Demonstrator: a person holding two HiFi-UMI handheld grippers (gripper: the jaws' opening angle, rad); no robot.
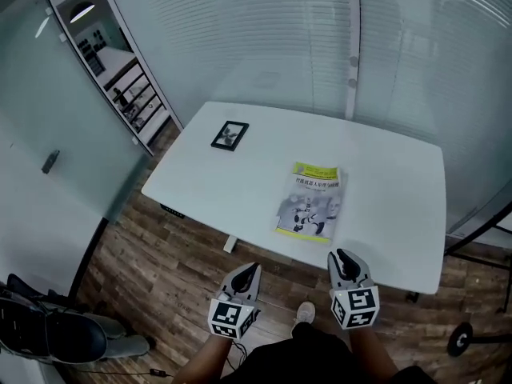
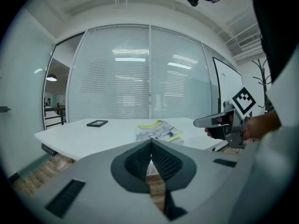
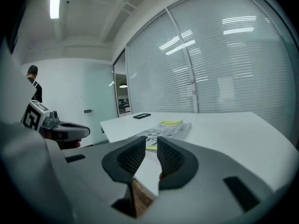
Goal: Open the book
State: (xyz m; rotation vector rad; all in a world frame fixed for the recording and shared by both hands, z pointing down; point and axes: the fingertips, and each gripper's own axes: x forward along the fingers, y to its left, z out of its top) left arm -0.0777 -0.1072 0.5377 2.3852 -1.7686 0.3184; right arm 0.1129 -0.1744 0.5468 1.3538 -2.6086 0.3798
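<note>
Currently, below the table (image 1: 384, 230)'s near edge at lower centre, my left gripper (image 1: 254, 270) is pressed together, right gripper (image 1: 342, 256) slightly spread, both empty; book (image 1: 310, 202) lies closed mid-frame.

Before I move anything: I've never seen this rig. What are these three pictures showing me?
No robot arm here: a person holds a two-jaw gripper in each hand. One picture looks down from the person's head; the other two ride on the grippers, looking along their jaws. The left gripper is shut and empty; the right gripper is slightly open, also empty. Both hover near the white table, at its front edge. On it lie a closed book and, farther back, a small black frame.
</note>
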